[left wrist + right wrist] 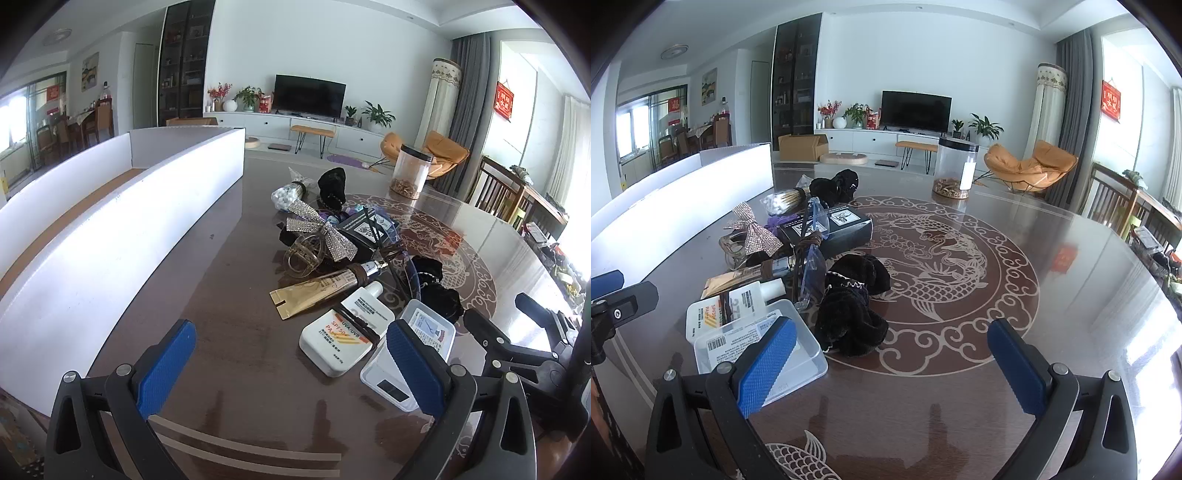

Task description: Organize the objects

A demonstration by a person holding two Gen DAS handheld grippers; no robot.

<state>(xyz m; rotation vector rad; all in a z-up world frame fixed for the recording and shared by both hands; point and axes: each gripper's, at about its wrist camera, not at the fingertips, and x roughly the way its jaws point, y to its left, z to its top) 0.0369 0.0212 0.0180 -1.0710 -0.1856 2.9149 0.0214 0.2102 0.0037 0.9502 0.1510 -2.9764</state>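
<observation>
A pile of small items lies on the dark round table (236,295): a white sunscreen bottle (338,339), a gold tube (314,293), a clear plastic box (410,354), a rhinestone bow (317,229), a black box (831,229), black scrunchies (853,306) and a cotton swab bundle (286,194). A long white divided box (110,236) stands at the left. My left gripper (291,365) is open and empty, just short of the sunscreen bottle. My right gripper (894,365) is open and empty, its left finger over the clear plastic box (798,354).
A clear jar with a black lid (955,171) stands at the far side of the table. The right gripper shows at the right edge of the left wrist view (517,343). Wooden chairs (1115,199) stand to the right of the table.
</observation>
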